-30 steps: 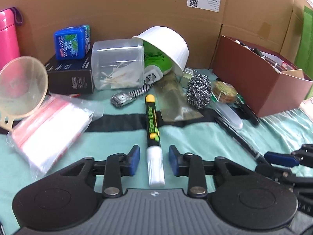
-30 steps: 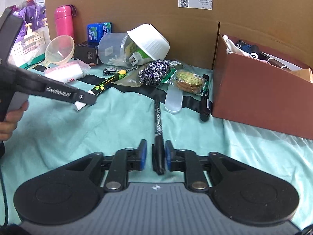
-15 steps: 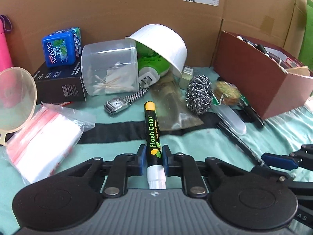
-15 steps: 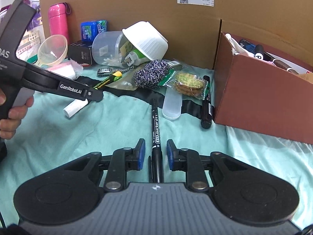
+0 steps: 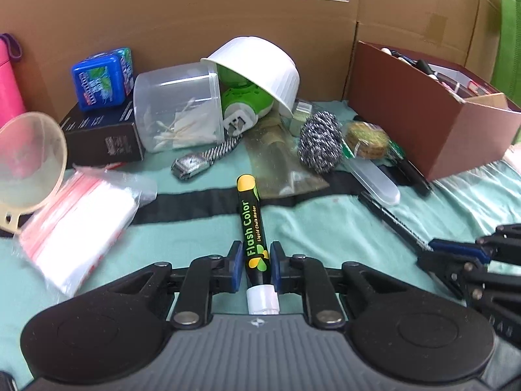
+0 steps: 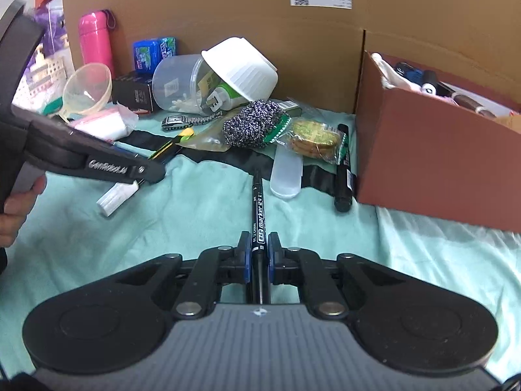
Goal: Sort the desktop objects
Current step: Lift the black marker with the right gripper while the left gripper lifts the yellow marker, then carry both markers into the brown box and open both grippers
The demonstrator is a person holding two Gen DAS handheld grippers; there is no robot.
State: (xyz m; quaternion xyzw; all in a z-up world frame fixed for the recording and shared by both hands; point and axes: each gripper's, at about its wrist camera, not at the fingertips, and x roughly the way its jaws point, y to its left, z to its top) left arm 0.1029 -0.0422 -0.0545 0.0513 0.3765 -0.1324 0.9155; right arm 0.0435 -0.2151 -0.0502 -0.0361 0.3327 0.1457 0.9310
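With both grippers low over the teal cloth (image 6: 195,228), each is clamped on a pen. Left gripper (image 5: 255,264): pads tight on the lower barrel of the chalk marker (image 5: 252,224), white cap end sticking back toward the camera, yellow tip pointing at the clutter. Right gripper (image 6: 259,254): pads pinched on the thin black marker (image 6: 259,208), which runs straight ahead and ends at the black stripe in the cloth.

Edges: cardboard wall (image 6: 228,9) closes the back. Brown box (image 6: 433,150) sits on the right, open top, pens and odd items already inside; its near wall is just beside a second black marker (image 6: 343,169) lying on the cloth.

Clutter band along the wall: steel scrubber (image 6: 252,123), wrapped biscuits (image 6: 312,138), clear plastic case (image 6: 286,176), watch (image 5: 192,164), clear tub (image 5: 177,107) on its side with a white bowl (image 5: 257,68) tipped against it, funnel (image 5: 29,159), bag of zip pouches (image 5: 75,224), pink bottle (image 6: 96,40).

Open room: bare cloth in front of the box and between the two grippers; right of the right gripper is clear up to the box wall. A hand (image 6: 19,205) shows at the left edge of the right view.
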